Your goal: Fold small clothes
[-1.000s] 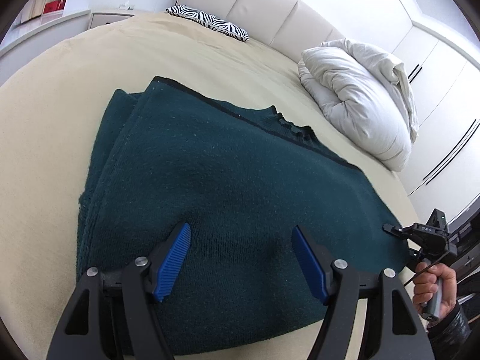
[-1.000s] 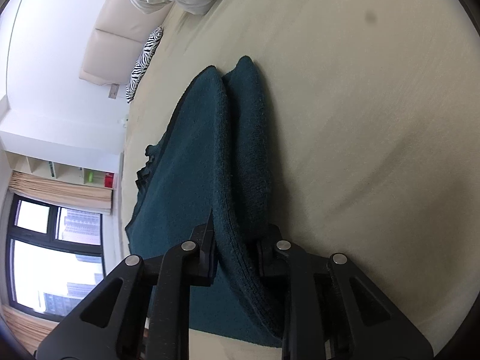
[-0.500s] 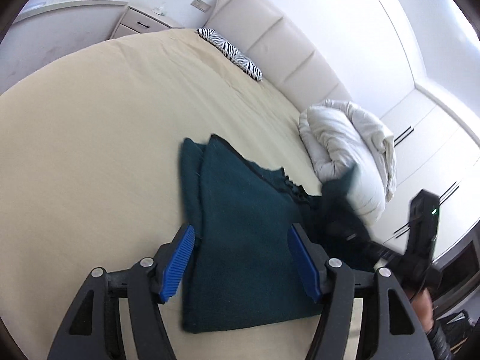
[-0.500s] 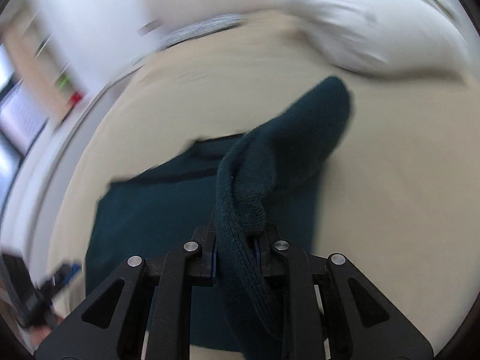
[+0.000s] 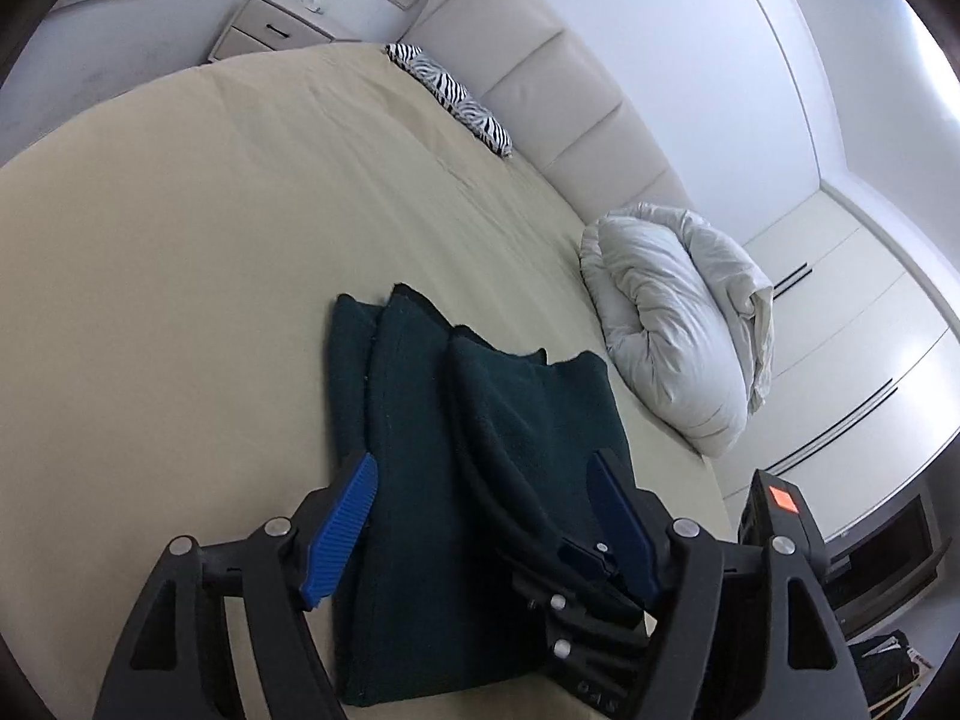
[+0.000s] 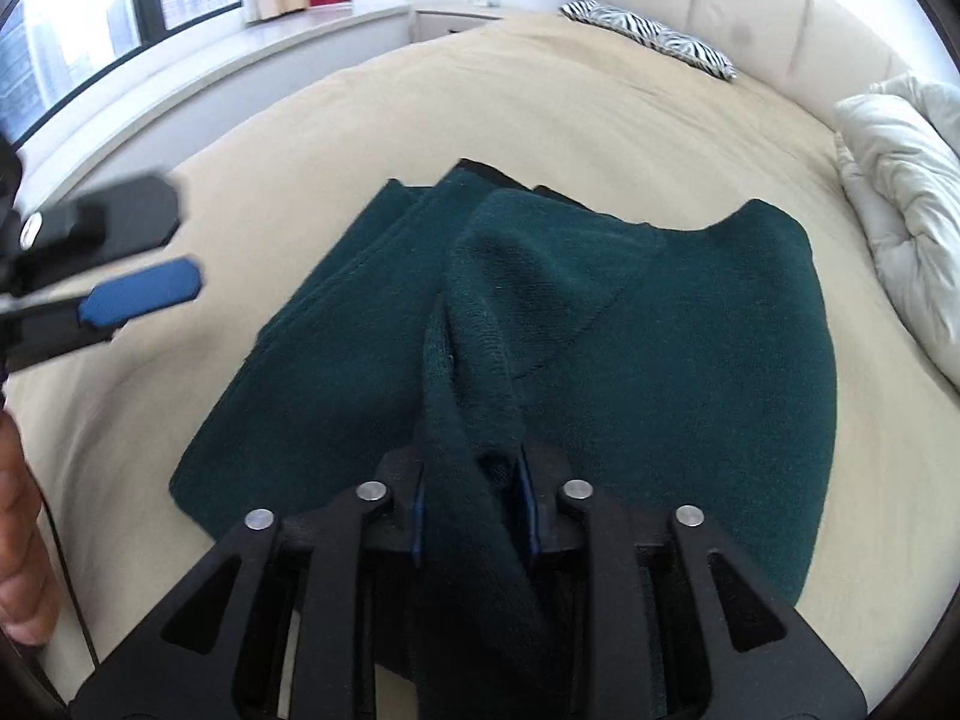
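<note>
Only right wrist view shows window (image 6: 90,18); garment (image 6: 600,330) folded.

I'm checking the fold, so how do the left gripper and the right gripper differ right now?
The left gripper stands wide open and holds nothing, while the right gripper has green garment bunched between its fingers, its jaws having just been opening. The left hovers over the garment; the right touches it. Both have blue pads.

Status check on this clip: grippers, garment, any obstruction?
Left gripper open, empty. Right gripper jaws just easing apart, folded edge of dark green garment between them. Garment folded over on bed. Nothing in the way.
</note>
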The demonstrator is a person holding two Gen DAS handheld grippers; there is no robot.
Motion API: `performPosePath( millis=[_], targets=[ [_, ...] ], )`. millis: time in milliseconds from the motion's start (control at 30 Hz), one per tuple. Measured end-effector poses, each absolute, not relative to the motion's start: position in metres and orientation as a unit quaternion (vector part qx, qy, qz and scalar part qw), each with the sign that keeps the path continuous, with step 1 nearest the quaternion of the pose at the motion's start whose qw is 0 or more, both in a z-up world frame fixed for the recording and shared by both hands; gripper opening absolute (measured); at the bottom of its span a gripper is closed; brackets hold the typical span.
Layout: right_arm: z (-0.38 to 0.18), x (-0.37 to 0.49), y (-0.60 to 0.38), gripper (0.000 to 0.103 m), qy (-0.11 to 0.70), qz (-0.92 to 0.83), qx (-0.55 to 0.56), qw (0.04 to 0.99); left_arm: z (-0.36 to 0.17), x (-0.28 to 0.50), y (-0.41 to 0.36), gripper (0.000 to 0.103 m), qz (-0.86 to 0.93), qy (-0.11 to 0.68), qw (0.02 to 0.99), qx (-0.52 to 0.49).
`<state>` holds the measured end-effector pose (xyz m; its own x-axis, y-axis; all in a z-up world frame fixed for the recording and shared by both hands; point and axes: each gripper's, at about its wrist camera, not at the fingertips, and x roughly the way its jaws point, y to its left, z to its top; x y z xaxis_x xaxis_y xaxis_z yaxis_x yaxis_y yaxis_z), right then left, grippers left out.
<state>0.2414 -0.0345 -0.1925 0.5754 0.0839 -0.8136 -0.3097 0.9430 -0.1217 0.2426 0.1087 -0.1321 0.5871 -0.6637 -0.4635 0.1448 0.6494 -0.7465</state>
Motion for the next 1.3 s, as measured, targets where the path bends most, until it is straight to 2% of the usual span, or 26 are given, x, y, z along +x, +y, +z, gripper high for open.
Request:
performPosePath(
  millis=[67, 100, 133, 200, 433, 500, 567, 633, 767, 1000, 1300],
  targets=[
    [-0.194, 0.225, -0.036, 0.038, 0.446, 0.134, -0.123, 0.877, -0.137, 0.259, 0.090, 0.079, -0.260, 0.421, 0.807, -0.323],
    [-0.195, 0.217, -0.035, 0.048, 0.444, 0.148, -0.119, 0.876, -0.140, 0.266, 0.081, 0.079, -0.258, 0.439, 0.800, -0.317],
    [-0.194, 0.206, -0.037, 0.053, 0.439, 0.161, -0.120, 0.876, -0.144, 0.271, 0.073, 0.079, -0.260, 0.454, 0.794, -0.310],
    [-0.193, 0.186, -0.043, 0.053, 0.429, 0.166, -0.124, 0.879, -0.150, 0.278, 0.059, 0.078, -0.261, 0.479, 0.784, -0.296],
    [-0.203, 0.138, -0.095, 0.053, 0.429, 0.174, -0.036, 0.886, -0.157, 0.288, 0.026, 0.076, -0.261, 0.520, 0.767, -0.272],
    [-0.199, 0.134, -0.104, 0.053, 0.426, 0.177, -0.018, 0.887, -0.157, 0.294, 0.023, 0.069, -0.258, 0.529, 0.760, -0.276],
    [-0.193, 0.121, -0.113, 0.053, 0.415, 0.186, -0.002, 0.891, -0.159, 0.299, 0.022, 0.048, -0.256, 0.538, 0.753, -0.280],
    [-0.190, 0.109, -0.120, 0.053, 0.409, 0.192, 0.010, 0.892, -0.161, 0.302, 0.022, 0.033, -0.250, 0.548, 0.749, -0.276],
    [-0.186, 0.088, -0.141, 0.053, 0.404, 0.176, 0.037, 0.897, -0.167, 0.301, 0.031, 0.020, -0.253, 0.546, 0.742, -0.296],
    [-0.164, 0.081, -0.192, 0.053, 0.374, 0.121, 0.075, 0.916, -0.152, 0.295, 0.055, 0.015, -0.269, 0.521, 0.746, -0.316],
    [-0.159, 0.135, -0.179, 0.054, 0.372, 0.092, -0.009, 0.924, -0.146, 0.293, 0.118, 0.014, -0.246, 0.505, 0.755, -0.338]
  ],
)
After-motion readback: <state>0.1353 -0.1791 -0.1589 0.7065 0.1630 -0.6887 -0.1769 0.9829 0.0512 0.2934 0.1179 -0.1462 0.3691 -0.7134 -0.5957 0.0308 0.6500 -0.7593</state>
